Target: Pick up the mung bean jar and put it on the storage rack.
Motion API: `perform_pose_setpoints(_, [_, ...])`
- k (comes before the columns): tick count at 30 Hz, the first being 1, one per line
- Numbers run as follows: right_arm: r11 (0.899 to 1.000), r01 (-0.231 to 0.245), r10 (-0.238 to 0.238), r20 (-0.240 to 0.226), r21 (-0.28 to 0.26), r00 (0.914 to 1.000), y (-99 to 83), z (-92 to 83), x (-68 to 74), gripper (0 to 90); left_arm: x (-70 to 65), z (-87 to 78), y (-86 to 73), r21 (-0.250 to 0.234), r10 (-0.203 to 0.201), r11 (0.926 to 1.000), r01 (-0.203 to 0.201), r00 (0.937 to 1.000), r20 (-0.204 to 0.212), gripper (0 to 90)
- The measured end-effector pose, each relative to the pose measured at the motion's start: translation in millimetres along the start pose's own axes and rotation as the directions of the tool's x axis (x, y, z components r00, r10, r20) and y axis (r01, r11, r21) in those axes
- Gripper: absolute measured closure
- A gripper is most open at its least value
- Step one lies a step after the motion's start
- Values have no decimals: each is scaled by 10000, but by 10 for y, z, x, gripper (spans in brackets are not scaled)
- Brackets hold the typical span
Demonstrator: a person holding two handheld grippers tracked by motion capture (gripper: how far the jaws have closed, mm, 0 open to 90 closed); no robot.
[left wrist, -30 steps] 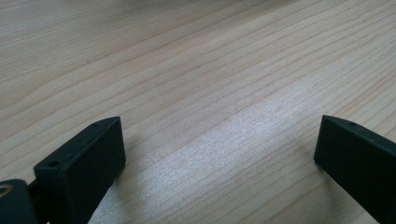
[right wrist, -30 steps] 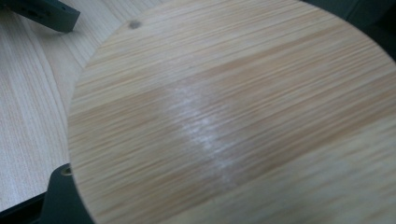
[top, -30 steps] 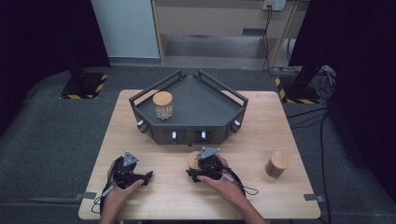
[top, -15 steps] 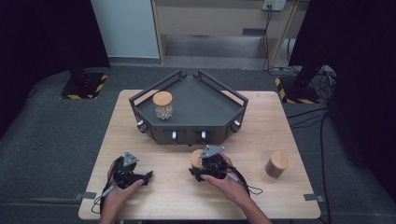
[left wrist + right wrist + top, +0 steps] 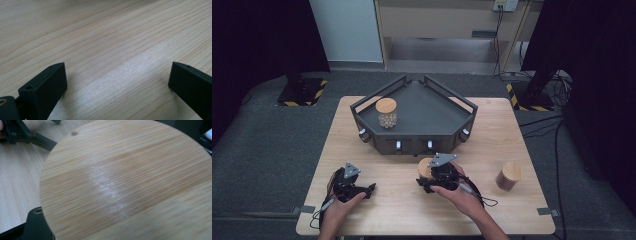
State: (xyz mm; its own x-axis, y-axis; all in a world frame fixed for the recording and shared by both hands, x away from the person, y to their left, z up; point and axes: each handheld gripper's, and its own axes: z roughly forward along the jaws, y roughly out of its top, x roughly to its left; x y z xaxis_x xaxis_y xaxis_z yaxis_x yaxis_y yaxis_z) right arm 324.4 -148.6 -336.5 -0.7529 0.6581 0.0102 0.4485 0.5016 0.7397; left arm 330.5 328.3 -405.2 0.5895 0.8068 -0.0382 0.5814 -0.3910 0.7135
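The right gripper point(image 5: 428, 181) clamped the round bamboo-lidded jar point(image 5: 130, 182) at the wooden table's point(image 5: 402, 210) near middle, just before the dark tray point(image 5: 422, 107). The left gripper point(image 5: 362, 190) sat wide open, empty.

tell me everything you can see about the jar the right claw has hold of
The jar has a round, flat lid of pale striped wood like bamboo, with a glossy streak and a small dark knot near its rim. The right claw is shut on it, near the table's front middle, just in front of the dark tray. The lid faces upward, so it seems upright. Its body is hidden under the claw, so contents cannot be told.
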Motion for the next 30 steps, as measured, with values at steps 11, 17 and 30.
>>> perform_pose_setpoints(11, [9999, 99, -99, -34, 14, 9999, 138, -124, -24, 259, 0, 0, 1, 4, 3, 10000, -3, 10000, 0, 4])
perform_pose_setpoints(17, [9998, 192, -192, -27, 96, 9998, 199, -151, -38, 259, 0, 0, 1, 4, 4, 10000, -4, 10000, -1, 4])
perform_pose_setpoints(30, [9997, 229, -229, -63, 35, 9997, 374, -253, -84, 259, 0, 0, 1, 6, 6, 10000, -6, 10000, -2, 4])
